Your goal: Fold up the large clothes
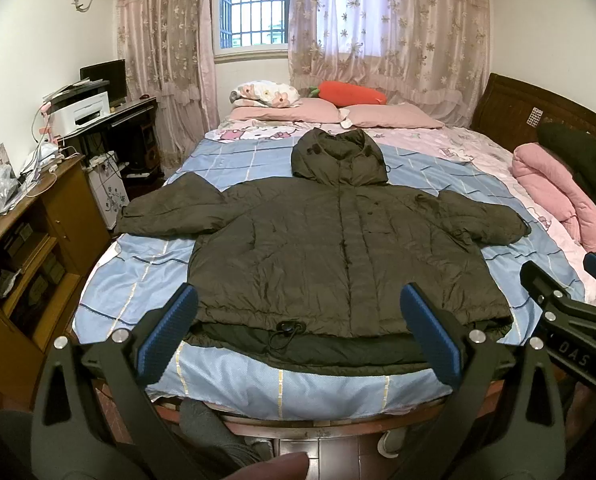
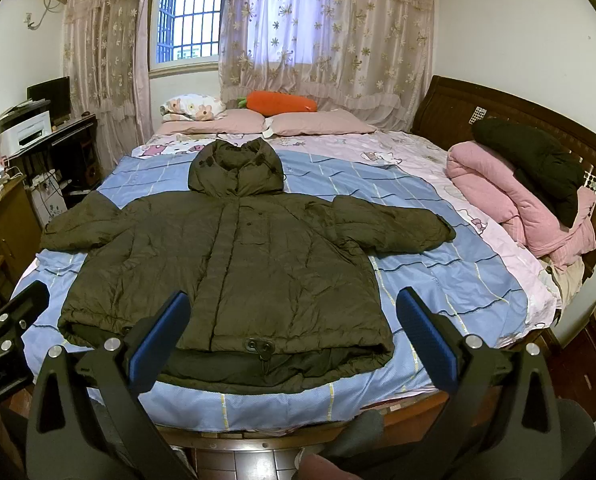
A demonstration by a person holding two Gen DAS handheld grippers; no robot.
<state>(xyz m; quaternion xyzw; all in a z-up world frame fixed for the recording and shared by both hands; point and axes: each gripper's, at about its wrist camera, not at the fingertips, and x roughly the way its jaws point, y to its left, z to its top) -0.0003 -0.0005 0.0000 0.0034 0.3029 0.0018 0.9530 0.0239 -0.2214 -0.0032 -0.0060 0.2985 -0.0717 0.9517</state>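
Both grippers, left (image 1: pixel 298 336) and right (image 2: pixel 294 336), wide apart, empty, above near bed (image 1: pixel 298 396) edge. Jacket (image 1: pixel 338 248) spread flat on bed, hood far, sleeves out. Probably soft, puffy, light, slippery; best pinched at sleeve cuffs or hem corners.

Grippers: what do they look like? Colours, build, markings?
Both match: the left gripper and right gripper have matte black plastic finger arms with triangular cut-outs and silver round pivot bolts. Fingertips carry blue ribbed pads. In the left view, the right gripper's body shows white letters "DAS".
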